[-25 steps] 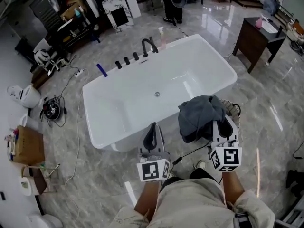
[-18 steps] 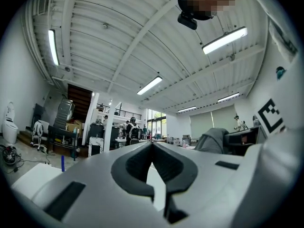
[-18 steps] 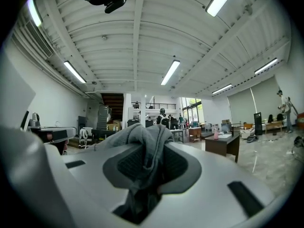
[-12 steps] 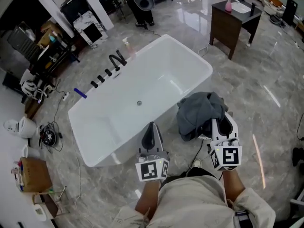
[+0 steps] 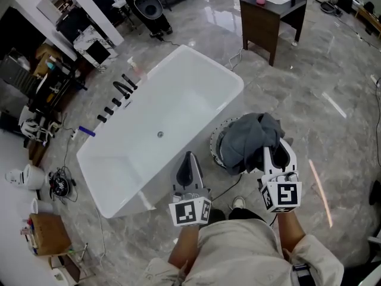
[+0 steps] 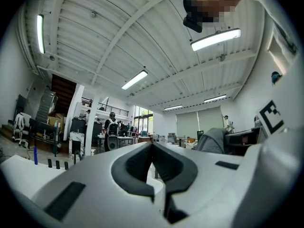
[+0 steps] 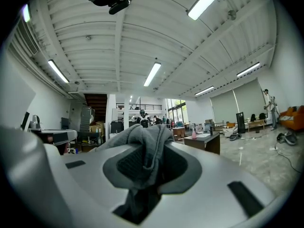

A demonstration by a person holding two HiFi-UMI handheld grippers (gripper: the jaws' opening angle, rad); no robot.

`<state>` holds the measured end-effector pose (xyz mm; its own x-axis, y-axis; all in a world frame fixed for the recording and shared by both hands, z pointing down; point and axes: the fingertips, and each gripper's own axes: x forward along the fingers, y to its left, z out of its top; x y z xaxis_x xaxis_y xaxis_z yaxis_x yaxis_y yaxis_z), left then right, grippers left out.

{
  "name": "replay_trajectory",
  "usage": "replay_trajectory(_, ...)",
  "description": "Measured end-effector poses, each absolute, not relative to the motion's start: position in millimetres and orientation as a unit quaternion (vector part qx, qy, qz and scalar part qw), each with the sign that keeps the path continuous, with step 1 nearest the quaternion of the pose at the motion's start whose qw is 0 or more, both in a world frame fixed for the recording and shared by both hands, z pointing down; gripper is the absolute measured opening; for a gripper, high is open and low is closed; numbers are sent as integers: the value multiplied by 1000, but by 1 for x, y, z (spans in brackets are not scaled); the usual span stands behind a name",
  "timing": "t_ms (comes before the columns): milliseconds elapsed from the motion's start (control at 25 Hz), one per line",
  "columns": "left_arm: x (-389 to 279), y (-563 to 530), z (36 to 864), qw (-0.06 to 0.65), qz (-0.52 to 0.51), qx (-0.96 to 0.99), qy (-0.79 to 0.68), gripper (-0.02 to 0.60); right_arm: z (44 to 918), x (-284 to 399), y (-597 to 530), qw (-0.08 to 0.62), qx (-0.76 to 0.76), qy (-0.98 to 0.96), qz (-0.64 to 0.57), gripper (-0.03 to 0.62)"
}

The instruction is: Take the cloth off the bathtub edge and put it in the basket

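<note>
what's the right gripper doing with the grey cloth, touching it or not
Touching. The right gripper view shows the grey cloth pinched between the jaws of the right gripper, with fabric bunched over both pads.

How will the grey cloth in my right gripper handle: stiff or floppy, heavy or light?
Likely floppy: the cloth bunches in soft folds and drapes over the right gripper. Probably light, since a pinch of one fold carries it. It may cling on release, as fabric hangs between the jaws.
</note>
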<state>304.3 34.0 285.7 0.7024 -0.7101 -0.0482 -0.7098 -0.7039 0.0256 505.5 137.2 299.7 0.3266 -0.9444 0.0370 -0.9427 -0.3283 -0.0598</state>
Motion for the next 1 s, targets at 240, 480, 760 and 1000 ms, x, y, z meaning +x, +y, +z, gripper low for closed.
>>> replay_trajectory(240,319,32,292,5,-19,929,-370,-5,312,519,142,19,-824,565,-45,78)
replay_trajectory(480,334,24,302,14,-18,935,-353,-5,322,526,136,16,-829,556,-51,78)
replay_trajectory(760,353,-12,314,11,-11,942,-334,-5,335,533,103,1,-835,547,-61,78)
replay_trajectory(1000,374,-50,333,17,1,950,-313,-5,355,543,65,-19,-838,539,-81,78)
